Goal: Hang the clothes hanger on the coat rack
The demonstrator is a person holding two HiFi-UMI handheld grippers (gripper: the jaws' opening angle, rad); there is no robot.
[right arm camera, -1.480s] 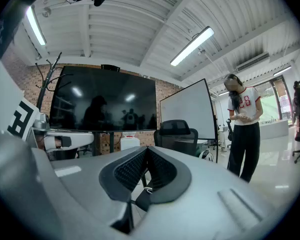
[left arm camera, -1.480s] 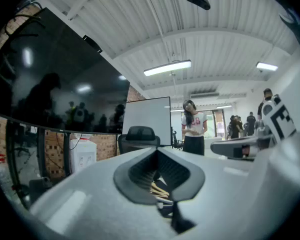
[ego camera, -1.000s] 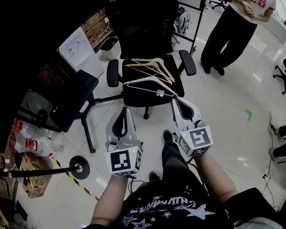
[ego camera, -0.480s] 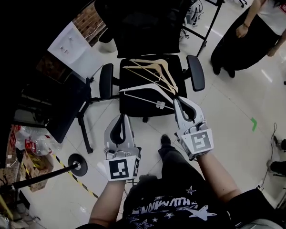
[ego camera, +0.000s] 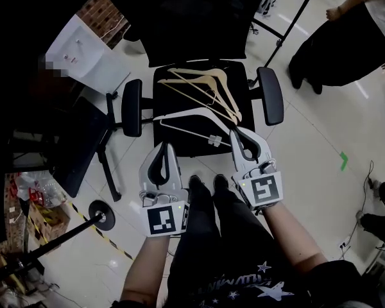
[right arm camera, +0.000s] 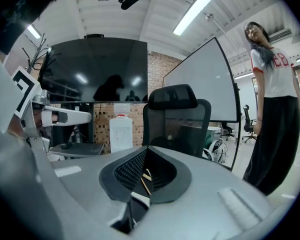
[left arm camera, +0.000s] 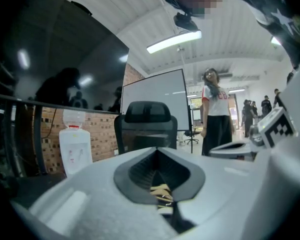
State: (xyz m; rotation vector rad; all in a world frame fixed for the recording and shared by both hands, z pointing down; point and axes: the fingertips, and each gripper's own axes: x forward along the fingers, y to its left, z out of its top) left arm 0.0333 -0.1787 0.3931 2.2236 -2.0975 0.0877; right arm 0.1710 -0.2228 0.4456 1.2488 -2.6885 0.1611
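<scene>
Fingers [ego camera: 172, 172] shut, empty; white hanger [ego camera: 179, 113] just ahead on chair [ego camera: 270, 95].

Just ahead of both pairs of jaws stands a black office chair [ego camera: 270, 96], with a whiteboard [left arm camera: 155, 90] beyond it, a white water dispenser [left arm camera: 75, 145] against a brick wall [left arm camera: 103, 144] to their left, a standing person [right arm camera: 273, 86] to their right, and perhaps a stanchion base [ego camera: 97, 215] back-left.
</scene>
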